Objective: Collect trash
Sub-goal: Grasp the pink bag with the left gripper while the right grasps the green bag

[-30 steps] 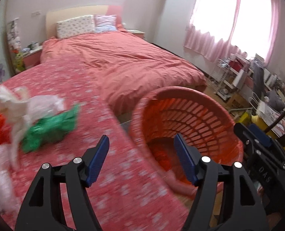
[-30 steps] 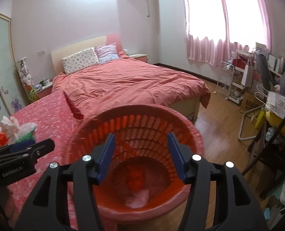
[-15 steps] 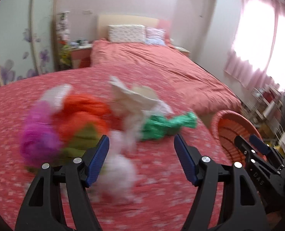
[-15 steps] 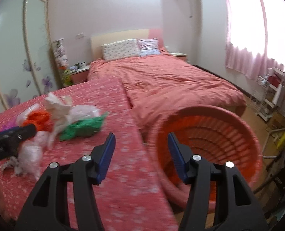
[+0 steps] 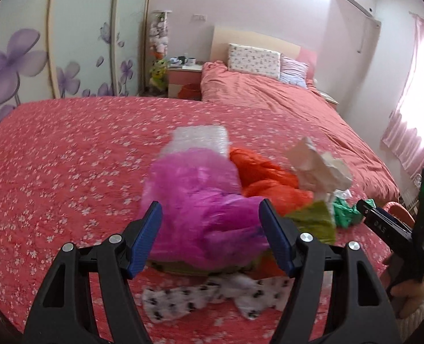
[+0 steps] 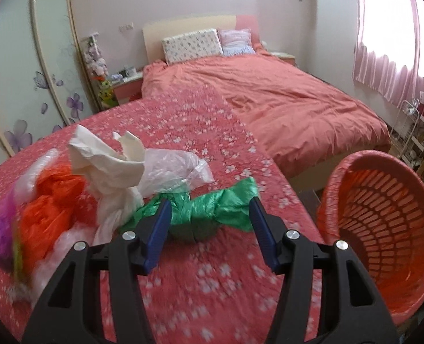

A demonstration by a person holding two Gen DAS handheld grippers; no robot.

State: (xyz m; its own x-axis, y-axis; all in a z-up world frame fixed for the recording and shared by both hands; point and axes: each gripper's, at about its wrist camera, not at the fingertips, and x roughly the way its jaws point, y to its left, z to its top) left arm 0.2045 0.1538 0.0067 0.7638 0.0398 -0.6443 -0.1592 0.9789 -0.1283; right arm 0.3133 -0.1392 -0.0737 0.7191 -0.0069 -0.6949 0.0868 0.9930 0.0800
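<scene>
A heap of trash lies on the red flowered cover [image 5: 68,172]. In the left wrist view my left gripper [image 5: 209,209] is open just over a magenta plastic bag [image 5: 194,197]; the bag shows between the fingers, and the pads are not pressing it. Behind it lie bubble wrap [image 5: 200,137], an orange bag [image 5: 263,175] and crumpled white paper [image 5: 318,169]. In the right wrist view my right gripper [image 6: 210,203] is open in front of a green bag [image 6: 220,203], next to a clear bag [image 6: 172,172]. The red slotted basket [image 6: 384,229] tilts at the right, past the cover's edge.
A white scrap with black spots [image 5: 200,295] lies nearest the left gripper. A bed with a salmon duvet [image 6: 283,97] fills the back. A wardrobe with purple flowers [image 5: 25,57] lines the left wall. A wire rack [image 6: 412,126] stands under the pink curtains.
Both grippers swung left, away from the basket and over to the trash heap. The basket left the left view and slid to the right edge of the right view. The jaws kept their width.
</scene>
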